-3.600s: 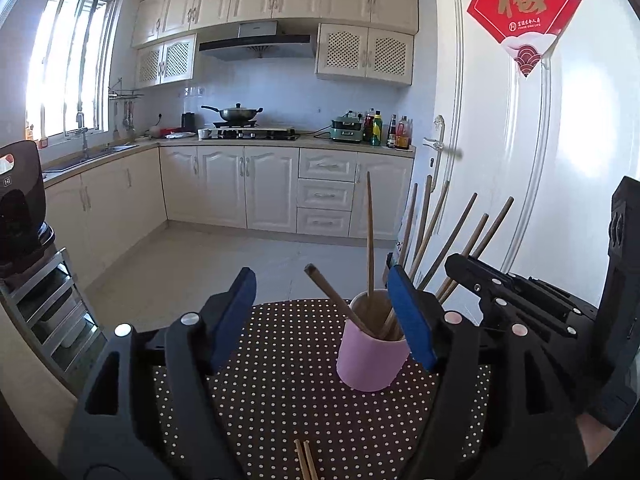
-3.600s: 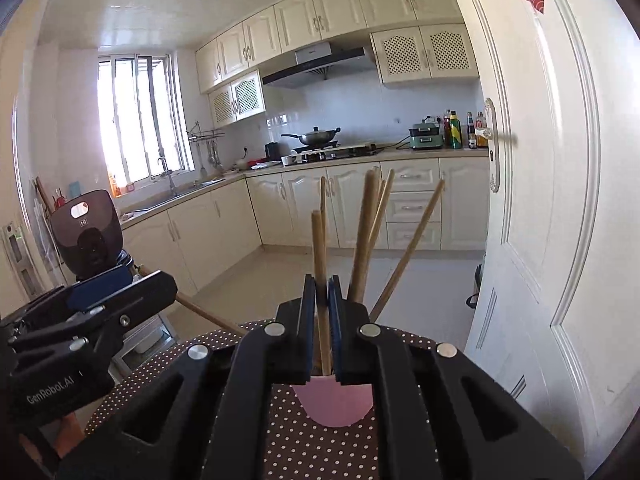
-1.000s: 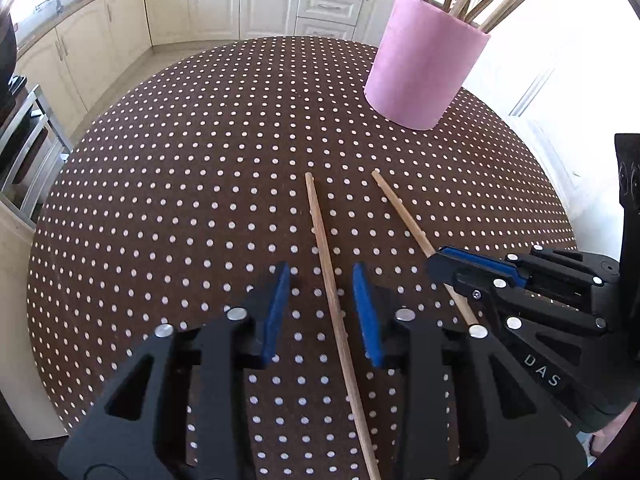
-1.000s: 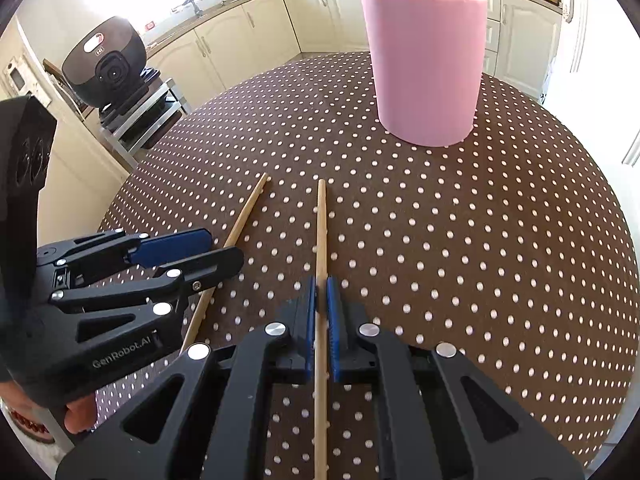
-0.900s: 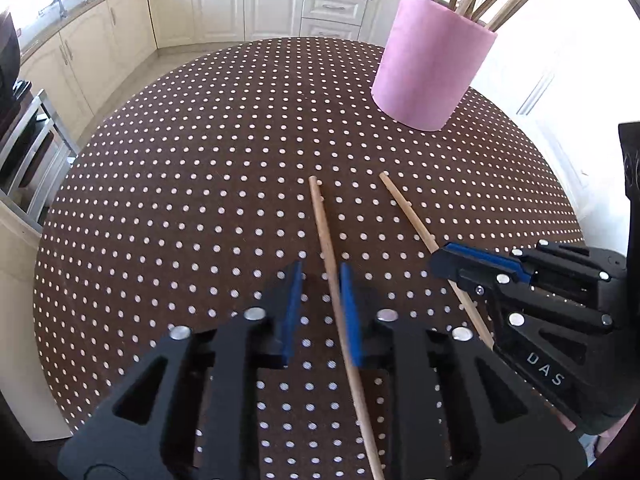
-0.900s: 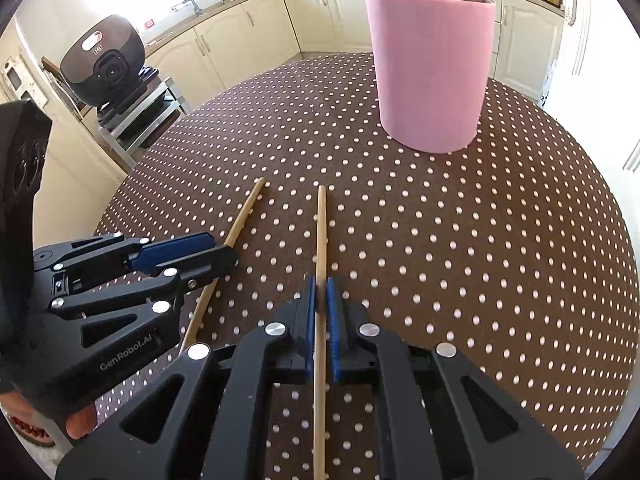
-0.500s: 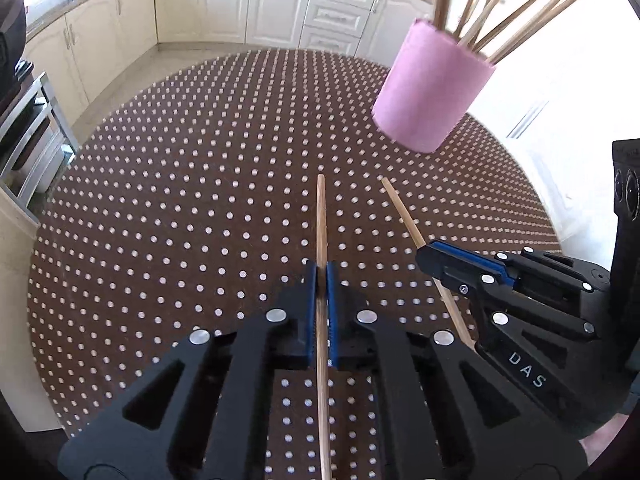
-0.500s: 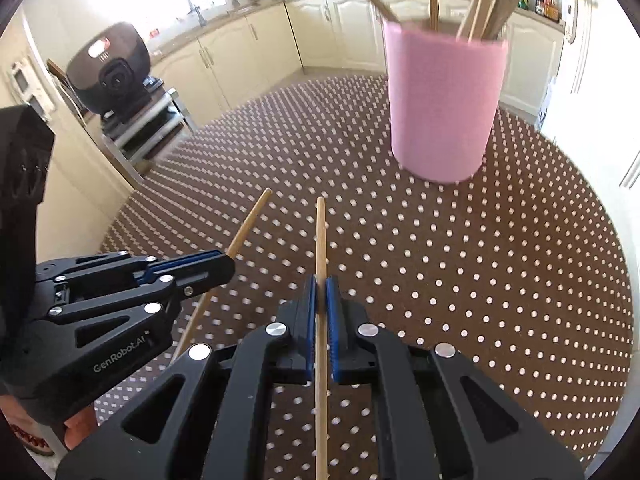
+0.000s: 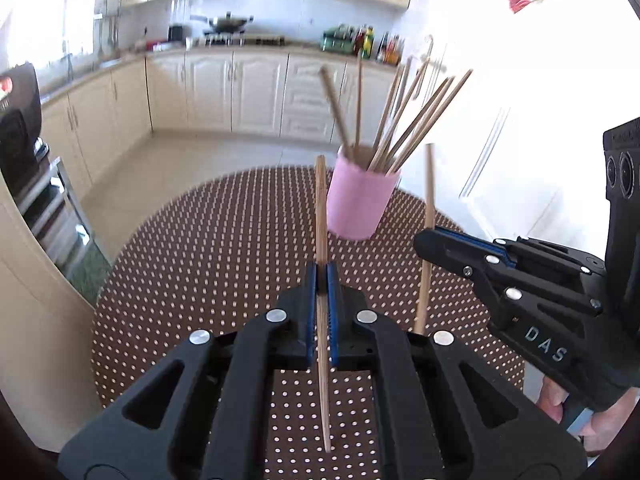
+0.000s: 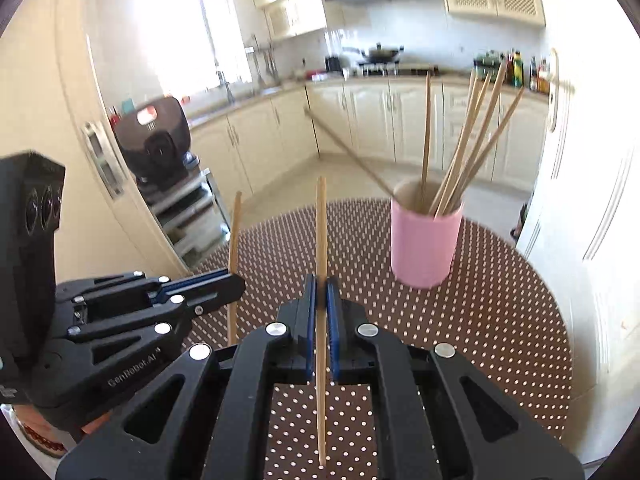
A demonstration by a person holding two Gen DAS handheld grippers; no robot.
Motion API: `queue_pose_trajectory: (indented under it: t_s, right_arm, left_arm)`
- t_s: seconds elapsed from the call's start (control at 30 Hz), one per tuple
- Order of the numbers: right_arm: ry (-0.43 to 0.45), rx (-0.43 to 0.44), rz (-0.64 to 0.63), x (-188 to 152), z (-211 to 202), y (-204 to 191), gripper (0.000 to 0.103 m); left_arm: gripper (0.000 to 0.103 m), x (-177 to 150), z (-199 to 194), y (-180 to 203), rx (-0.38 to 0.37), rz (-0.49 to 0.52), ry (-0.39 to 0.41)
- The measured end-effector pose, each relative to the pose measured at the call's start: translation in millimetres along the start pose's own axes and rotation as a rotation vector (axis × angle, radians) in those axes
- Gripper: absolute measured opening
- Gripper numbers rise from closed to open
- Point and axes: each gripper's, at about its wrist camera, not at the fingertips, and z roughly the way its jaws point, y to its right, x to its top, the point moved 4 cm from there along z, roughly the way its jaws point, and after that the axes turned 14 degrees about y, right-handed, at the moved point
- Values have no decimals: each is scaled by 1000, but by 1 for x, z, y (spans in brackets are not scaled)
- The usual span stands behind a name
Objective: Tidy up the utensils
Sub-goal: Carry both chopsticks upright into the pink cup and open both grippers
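Note:
My left gripper (image 9: pixel 321 276) is shut on a wooden chopstick (image 9: pixel 321 216) that rises above the dotted table. My right gripper (image 10: pixel 321 284) is shut on a second chopstick (image 10: pixel 321 232), also lifted off the table. Each view shows the other gripper too: the right gripper (image 9: pixel 430 242) with its chopstick (image 9: pixel 428 188) on the right, the left gripper (image 10: pixel 230 282) with its chopstick (image 10: pixel 234 232) on the left. A pink cup (image 9: pixel 362 204) (image 10: pixel 425 242) stands upright at the far side of the table, with several chopsticks leaning in it.
The round table has a brown cloth with white dots (image 9: pixel 224 264) (image 10: pixel 500 320). A white door (image 10: pixel 592 160) stands close on the right. A black appliance on a metal rack (image 10: pixel 158 144) sits left of the table. Kitchen cabinets (image 9: pixel 240 92) line the far wall.
The left gripper closed on the chopstick lying on the table. Both grippers then rose with their chopsticks and tilted up, so the kitchen has come into view.

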Motion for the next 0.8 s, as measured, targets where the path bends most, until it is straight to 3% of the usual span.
queue_pose_trajectory:
  t_s: [0.4,0.8]
  right_arm:
    - [98,-14,-33,17,-30,-15,4]
    - [185,-31,-31,31,-51,-5,4]
  left_arm:
    - [5,13,-37,31,47,123,164]
    - [5,23,-59,53,31,203,310]
